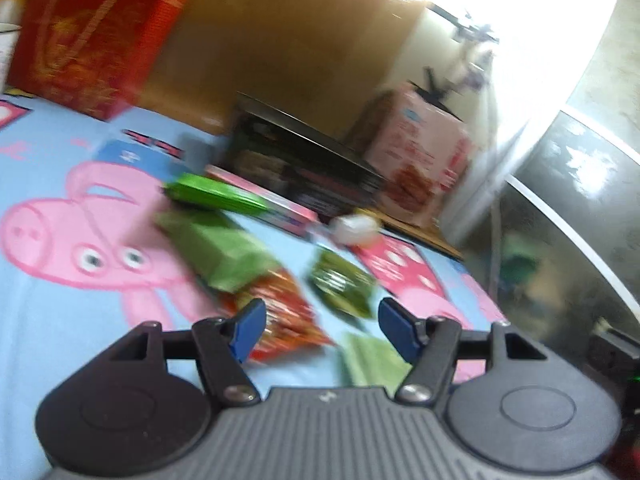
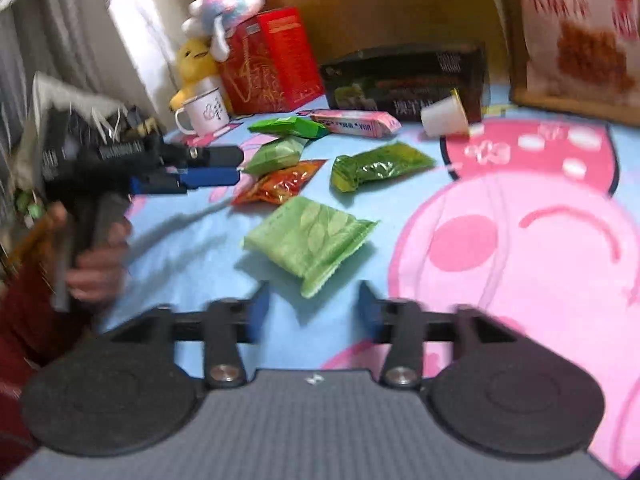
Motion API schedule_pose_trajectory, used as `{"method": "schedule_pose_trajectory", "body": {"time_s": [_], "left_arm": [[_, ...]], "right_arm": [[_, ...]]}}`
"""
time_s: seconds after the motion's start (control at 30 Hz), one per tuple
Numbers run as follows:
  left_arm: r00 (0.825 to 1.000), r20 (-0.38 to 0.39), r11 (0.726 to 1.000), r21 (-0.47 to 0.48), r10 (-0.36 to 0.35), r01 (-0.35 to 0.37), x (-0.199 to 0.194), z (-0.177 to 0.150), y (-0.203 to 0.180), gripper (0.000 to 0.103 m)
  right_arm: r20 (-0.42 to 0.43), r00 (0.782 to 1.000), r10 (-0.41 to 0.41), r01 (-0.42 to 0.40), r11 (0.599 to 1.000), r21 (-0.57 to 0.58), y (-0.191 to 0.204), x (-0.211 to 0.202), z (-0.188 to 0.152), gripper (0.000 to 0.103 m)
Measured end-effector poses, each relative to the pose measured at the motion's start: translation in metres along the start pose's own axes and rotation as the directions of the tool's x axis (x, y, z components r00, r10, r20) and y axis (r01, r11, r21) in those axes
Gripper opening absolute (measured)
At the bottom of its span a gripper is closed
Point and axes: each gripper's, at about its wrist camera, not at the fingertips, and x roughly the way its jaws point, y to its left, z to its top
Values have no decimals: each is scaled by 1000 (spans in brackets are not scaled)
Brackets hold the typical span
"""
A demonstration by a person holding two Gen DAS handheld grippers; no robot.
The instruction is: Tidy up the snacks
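Evidently little is sorted yet: snack packets lie scattered on the cartoon-print sheet (image 2: 180,264), the pale green packet (image 2: 310,240) just ahead of the right gripper (image 2: 314,306), the orange packet (image 2: 280,184) and dark green packet (image 2: 376,166) beyond, the pink bar (image 2: 356,122) by the black box (image 2: 404,76). Right fingers released, empty. Left gripper (image 1: 322,328) likewise parted, holding nothing, above the orange packet. All packets remain to group.

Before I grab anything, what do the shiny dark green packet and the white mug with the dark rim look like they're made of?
Shiny dark green packet: looks like glossy plastic or foil film, going by the bright crinkled highlights and pinched end. White mug with the dark rim: probably enamelled metal, judging by the thin dark rim and smooth glossy wall, though ceramic can't be ruled out.
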Motion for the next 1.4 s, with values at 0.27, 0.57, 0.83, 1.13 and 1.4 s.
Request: {"method": "schedule_pose_trajectory", "body": {"time_s": [0.27,0.57,0.83,1.13,1.4], "left_arm": [[987,-156,998,54,27,-19,38,-17,-33,64],[989,-151,996,86,-3,16,41,-21,-46,44],[999,-50,993,121,8,-2,33,23,-48,42],[996,38,981,172,80,-86,71,105,-43,42],[961,114,948,171,251,-267,119,164,-18,57]], "right_arm": [[50,995,-82,92,964,-249,13,30,-3,63],[86,995,-59,78,969,-235,14,34,7,36],[206,978,-30,80,968,-239,15,38,39,36],[281,957,-68,135,964,-228,-7,77,114,36],[330,930,-160,237,949,-207,-25,136,173,46]]}}
